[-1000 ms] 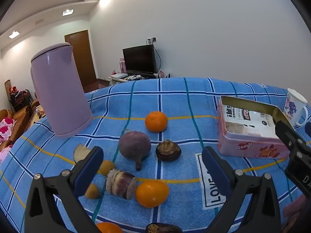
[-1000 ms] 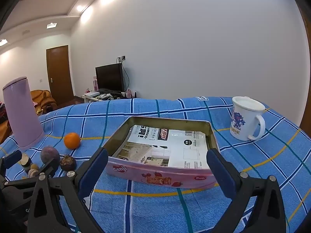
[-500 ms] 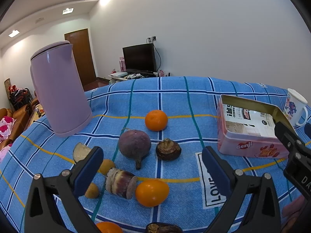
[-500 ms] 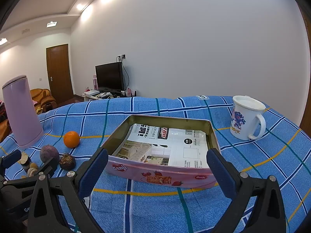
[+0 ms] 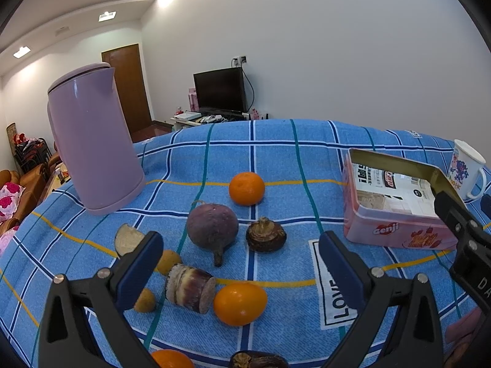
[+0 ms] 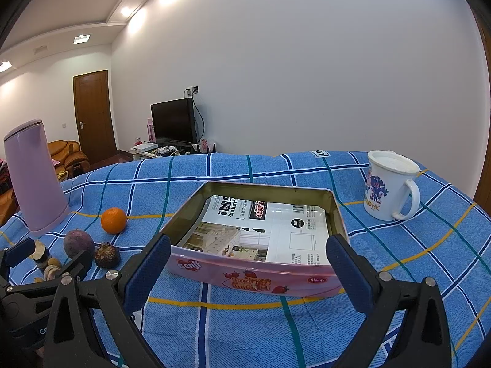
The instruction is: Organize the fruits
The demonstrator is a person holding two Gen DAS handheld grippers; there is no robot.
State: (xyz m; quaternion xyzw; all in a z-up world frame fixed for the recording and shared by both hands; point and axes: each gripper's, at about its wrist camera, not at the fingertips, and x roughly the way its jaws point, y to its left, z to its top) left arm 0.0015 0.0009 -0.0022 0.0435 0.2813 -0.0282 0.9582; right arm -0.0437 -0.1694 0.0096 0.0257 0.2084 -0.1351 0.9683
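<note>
While we hover: both tools empty, left gripper point(image 5: 239, 257) and right gripper point(image 6: 248, 260) spread wide.
Fruit: near orange point(image 5: 240, 303) sits touching the sugarcane stub point(image 5: 190, 288); far orange point(image 5: 246, 188) beyond the beet point(image 5: 212, 230).
Tin point(image 6: 257, 271): open, paper-lined, well right of the pile.
Risk one: we nudge the cane and the round orange rolls away across the cloth point(image 5: 276, 153).
Risk two: we clip the tin's rim on the drop.
Risk three: we grab a root, not a fruit.

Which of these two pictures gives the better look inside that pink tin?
The right wrist view: the pink tin sits straight ahead, open, its paper-lined bottom fully visible. The left wrist view shows the tin off at the right edge, partly hidden behind the other gripper.
</note>
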